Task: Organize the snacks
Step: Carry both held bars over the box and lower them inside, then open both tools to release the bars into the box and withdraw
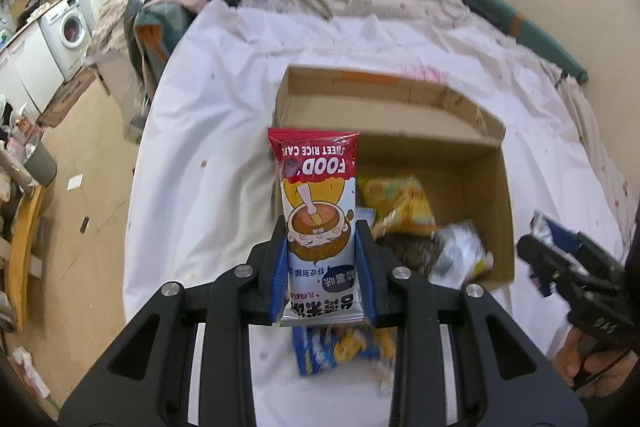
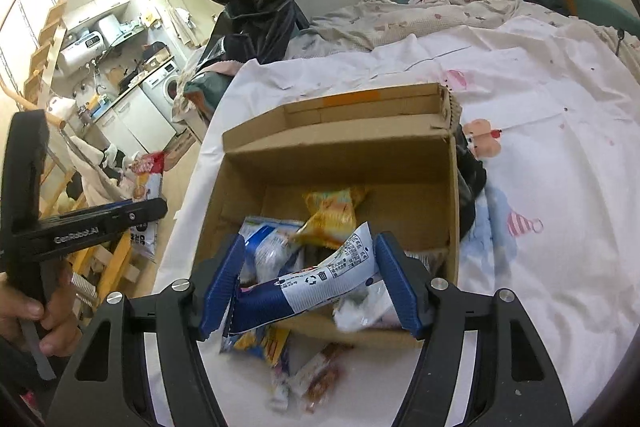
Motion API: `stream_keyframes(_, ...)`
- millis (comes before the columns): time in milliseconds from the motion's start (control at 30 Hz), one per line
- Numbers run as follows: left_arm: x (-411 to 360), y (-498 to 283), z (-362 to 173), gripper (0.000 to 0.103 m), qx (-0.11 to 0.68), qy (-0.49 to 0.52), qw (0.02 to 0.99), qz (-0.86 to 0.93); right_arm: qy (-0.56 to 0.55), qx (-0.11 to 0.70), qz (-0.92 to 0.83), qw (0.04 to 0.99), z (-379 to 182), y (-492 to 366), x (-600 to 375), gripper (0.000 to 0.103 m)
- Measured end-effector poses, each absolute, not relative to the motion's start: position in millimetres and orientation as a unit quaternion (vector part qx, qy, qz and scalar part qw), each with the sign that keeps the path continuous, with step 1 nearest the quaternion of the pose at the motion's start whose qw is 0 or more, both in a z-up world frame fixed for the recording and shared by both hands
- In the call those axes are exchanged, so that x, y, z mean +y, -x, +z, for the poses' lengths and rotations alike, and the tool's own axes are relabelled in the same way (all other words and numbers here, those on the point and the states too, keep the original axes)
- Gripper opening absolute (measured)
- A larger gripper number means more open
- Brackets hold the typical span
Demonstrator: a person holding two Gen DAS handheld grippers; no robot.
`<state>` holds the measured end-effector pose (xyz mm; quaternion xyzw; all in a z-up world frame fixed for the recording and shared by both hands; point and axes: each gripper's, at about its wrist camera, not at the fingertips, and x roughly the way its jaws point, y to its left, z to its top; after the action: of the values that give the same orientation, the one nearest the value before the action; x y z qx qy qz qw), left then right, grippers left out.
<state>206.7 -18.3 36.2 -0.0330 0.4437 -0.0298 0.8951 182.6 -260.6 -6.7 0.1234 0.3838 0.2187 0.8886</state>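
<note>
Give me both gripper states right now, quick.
Left gripper: closed on the sweet rice cake packet, held upright.
Right gripper: closed on a blue-and-white snack packet, held crosswise above the cardboard box.

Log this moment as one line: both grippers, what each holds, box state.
left gripper: shut on rice cake pack | right gripper: shut on blue-white packet | box: open, snacks inside
</note>
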Motion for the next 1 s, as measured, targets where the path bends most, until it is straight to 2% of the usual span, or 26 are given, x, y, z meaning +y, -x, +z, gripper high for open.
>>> stream_keyframes(200,-31.1,-221.6,11.5,0.026,0.411,0.017,0.91,-0.041,-0.189,0.412,0.2,0.869,-36.8,-205.4,-275.4,0.07)
stream_keyframes(367,-33.8,-235.7,-12.6,0.027,0.397,-0.014,0.918,-0.022,-0.174,0.411,0.19,0.875,-38.4,-207.4,-271.7,0.072)
stream_keyframes(600,-30.3,-246.2,-29.8,0.027,0.45,0.03,0.892,-0.029,-0.17,0.417,0.185,0.873,-42.6,-209.9,-266.6,0.072)
stream_keyframes(800,-47.0,-238.1,-35.2,0.027,0.448,-0.008,0.893,-0.038,-0.167,0.427,0.184,0.869,-46.1,-212.5,-259.9,0.072)
stream_keyframes(1000,-45.7,-239.4,-34.5,0.027,0.45,-0.005,0.892,-0.039,-0.16,0.436,0.189,0.865,-48.9,-214.3,-255.7,0.072)
